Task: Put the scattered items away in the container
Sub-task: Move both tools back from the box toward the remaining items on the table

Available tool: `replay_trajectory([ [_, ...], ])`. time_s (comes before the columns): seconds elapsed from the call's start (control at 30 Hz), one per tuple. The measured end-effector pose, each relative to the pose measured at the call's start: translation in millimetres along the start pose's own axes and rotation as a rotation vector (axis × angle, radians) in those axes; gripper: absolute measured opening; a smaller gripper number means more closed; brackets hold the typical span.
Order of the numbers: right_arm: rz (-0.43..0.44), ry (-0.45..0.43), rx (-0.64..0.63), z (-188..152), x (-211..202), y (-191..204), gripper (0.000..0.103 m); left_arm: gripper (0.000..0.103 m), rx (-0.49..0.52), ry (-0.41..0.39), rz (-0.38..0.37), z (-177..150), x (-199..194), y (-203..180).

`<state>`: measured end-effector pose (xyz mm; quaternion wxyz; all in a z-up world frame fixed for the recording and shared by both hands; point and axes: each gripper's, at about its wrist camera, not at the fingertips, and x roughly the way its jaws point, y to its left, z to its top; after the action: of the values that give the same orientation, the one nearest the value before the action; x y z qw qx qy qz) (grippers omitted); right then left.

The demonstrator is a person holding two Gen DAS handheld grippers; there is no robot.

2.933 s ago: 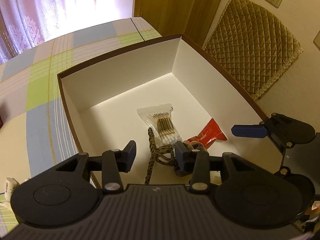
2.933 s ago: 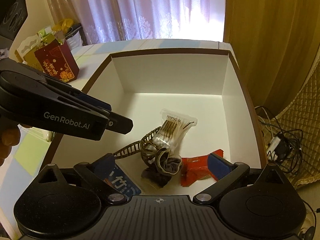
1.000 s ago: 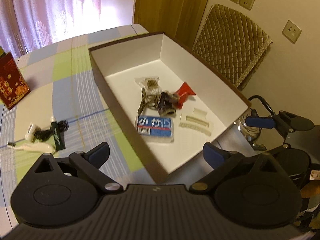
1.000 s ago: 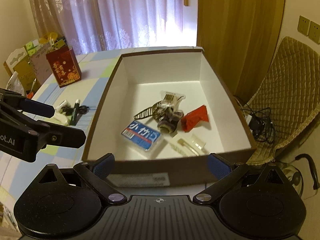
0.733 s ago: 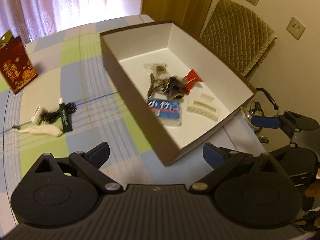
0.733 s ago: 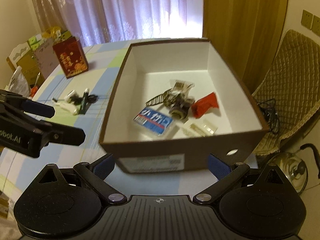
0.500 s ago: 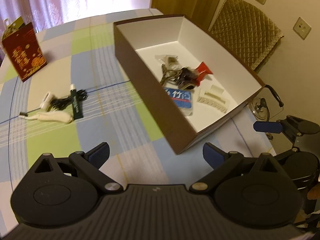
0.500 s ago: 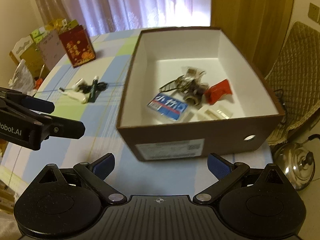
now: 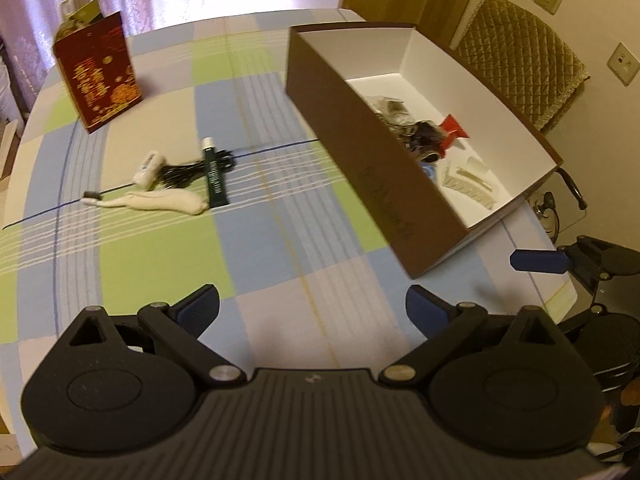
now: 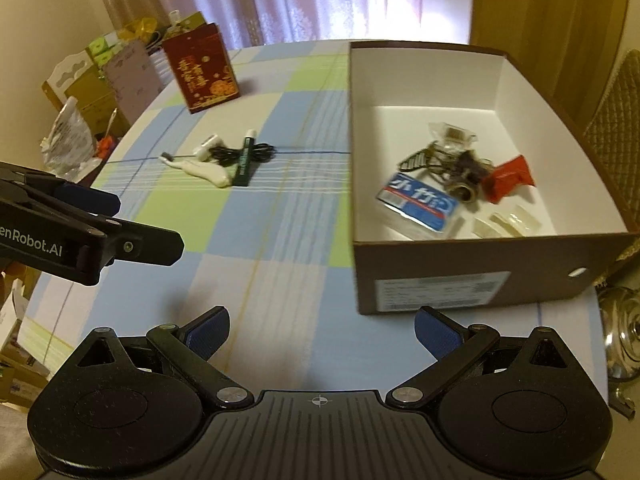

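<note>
Both grippers, left gripper (image 9: 312,306) and right gripper (image 10: 322,330), are withdrawn from the box (image 10: 472,280), spread and empty; next target: the tube (image 10: 245,161), upper left.

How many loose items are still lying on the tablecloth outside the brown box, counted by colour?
White: 2, the sock-like bundle and the small tube
Black: 1, the coiled cable
Dark green: 1, the tube
Total: 4

The left gripper (image 9: 312,304), fingers spread and empty, hangs over the checked tablecloth (image 9: 160,248), brown box (image 9: 360,152) upper right.
</note>
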<state>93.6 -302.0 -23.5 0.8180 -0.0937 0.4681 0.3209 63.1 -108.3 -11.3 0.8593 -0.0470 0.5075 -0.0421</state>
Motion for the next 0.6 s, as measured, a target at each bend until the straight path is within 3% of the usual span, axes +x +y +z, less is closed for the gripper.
replay_trajectory([
  [0.6, 0.027, -0.01, -0.053, 19, 37, 78, 0.103, 0.098, -0.075, -0.002, 0.045, -26, -22, 88],
])
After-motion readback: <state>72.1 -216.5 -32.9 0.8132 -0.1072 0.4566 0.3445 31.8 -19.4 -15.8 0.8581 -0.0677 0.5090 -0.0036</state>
